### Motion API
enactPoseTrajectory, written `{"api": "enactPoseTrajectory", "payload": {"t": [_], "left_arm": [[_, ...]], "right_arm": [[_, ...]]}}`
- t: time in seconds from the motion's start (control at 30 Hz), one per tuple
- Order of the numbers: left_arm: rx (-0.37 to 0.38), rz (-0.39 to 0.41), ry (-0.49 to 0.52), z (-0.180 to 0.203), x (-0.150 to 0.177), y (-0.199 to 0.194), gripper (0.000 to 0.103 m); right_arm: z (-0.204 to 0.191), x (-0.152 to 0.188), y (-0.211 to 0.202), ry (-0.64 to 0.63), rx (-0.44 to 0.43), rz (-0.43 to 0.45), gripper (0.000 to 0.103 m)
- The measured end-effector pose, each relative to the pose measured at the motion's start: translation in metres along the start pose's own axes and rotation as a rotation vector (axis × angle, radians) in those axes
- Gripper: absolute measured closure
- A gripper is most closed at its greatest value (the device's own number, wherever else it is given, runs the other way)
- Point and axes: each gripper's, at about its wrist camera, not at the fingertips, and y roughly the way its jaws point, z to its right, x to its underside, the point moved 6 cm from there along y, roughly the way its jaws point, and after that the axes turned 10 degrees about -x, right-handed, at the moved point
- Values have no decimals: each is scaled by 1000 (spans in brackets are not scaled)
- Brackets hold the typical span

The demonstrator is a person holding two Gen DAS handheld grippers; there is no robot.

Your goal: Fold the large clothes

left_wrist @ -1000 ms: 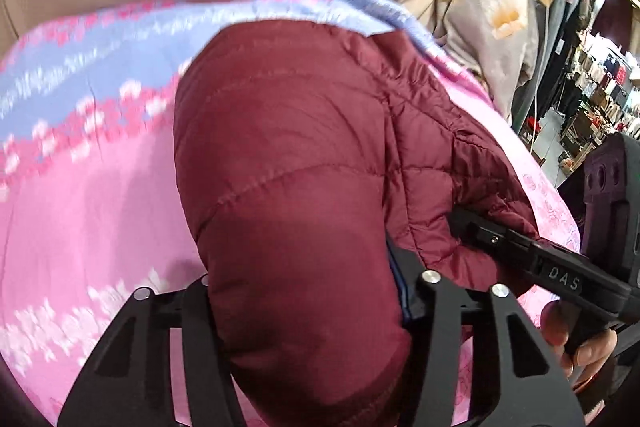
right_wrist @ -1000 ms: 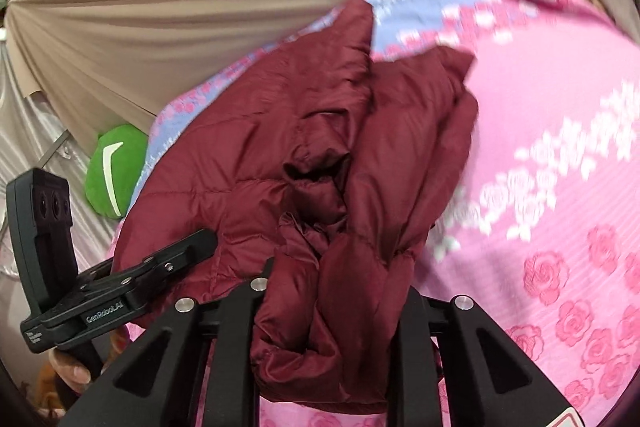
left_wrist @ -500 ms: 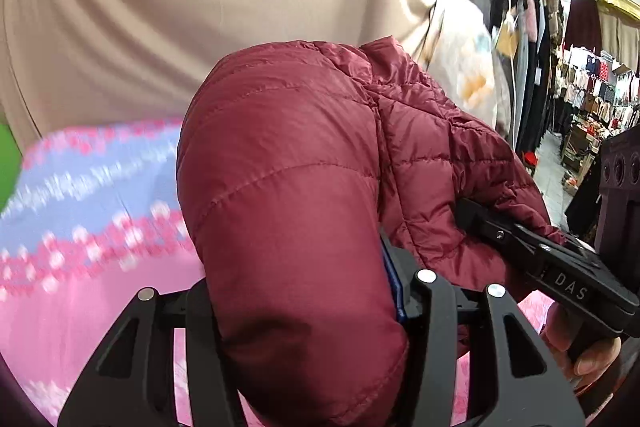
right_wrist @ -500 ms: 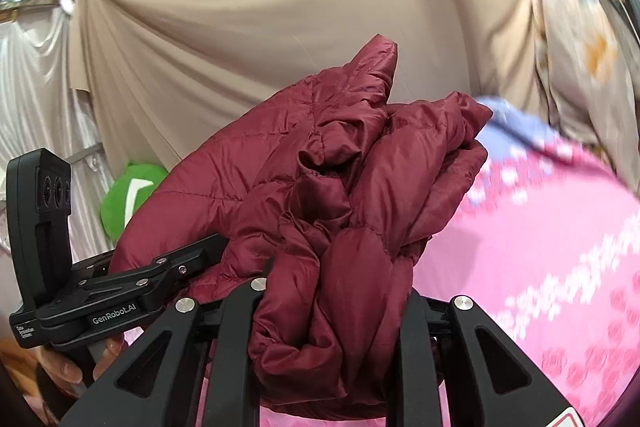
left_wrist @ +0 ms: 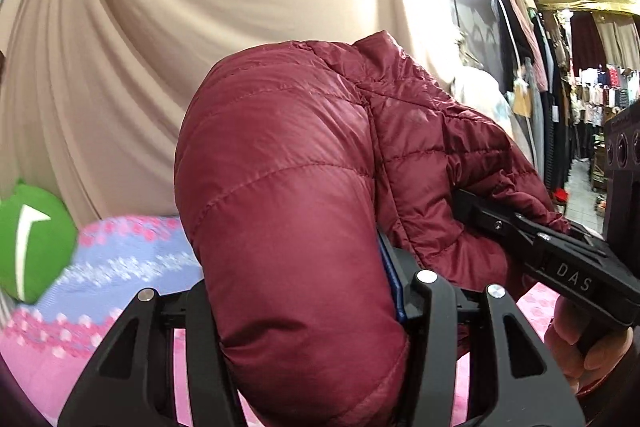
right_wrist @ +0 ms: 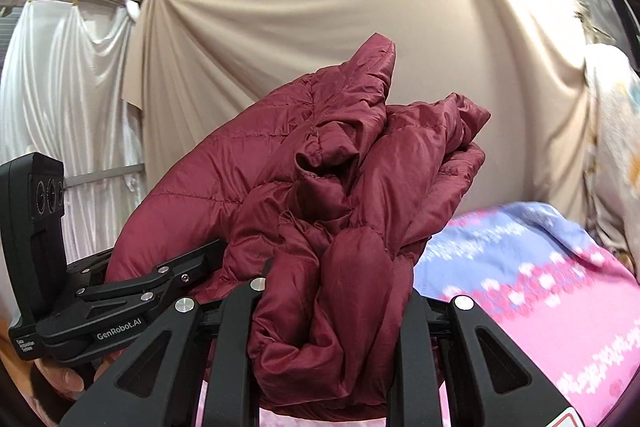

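Garment: a maroon quilted puffer jacket (left_wrist: pixel 288 211) was bunched up and held in the air between both grippers, above the bed and in front of the curtain.
Left gripper (left_wrist: pixel 308 331): its fingers were clamped on a thick, rounded fold of the jacket, the padding bulging out above and below them.
Right gripper (right_wrist: pixel 332 343): its fingers were clamped on a crumpled, gathered section of the jacket, whose loose ends hung below the fingers.
Gripper spacing: the two grippers were close together; each appeared in the other's view, gripping the same garment from opposite sides.
Hands: a hand (left_wrist: pixel 580 355) gripped the right gripper's handle at the lower right of the left wrist view; a hand (right_wrist: pixel 64 379) showed under the left gripper at the lower left of the right wrist view.
Bed: a pink and lilac floral bedspread (right_wrist: pixel 540 283) lay below the jacket.
Backdrop: a beige draped curtain (left_wrist: pixel 200 39) filled the background.
Other items: a green cushion (left_wrist: pixel 32 243) sat at the bed's far edge; hanging clothes (left_wrist: pixel 560 75) lined the right side.
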Motion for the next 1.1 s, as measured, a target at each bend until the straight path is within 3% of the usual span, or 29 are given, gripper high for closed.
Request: {"api": "enactPoseTrajectory", "payload": {"t": [0.27,0.53,0.73,0.93,1.0,1.1], "left_arm": [[-83,23,-11,-63,-1,15,55],[-132,-14,1,-113,27,64,55],[-102,-145,-21,-145,94,126,53],[-119,-443,-80,-162,203,192,50],[-157,-450,-79,-162,220,189,43],[-199,-456,-20,-157,228,172,31]], "right_arm": [[-21,-6,53,-22,-74,-18,83],[-20,23,133,36,-137,-109,83],[4,92,192,127,-140,-254,81],[44,208,248,254,-66,-538,76],[51,232,247,274,-48,-574,69],[53,241,228,280,-55,-586,60]]}}
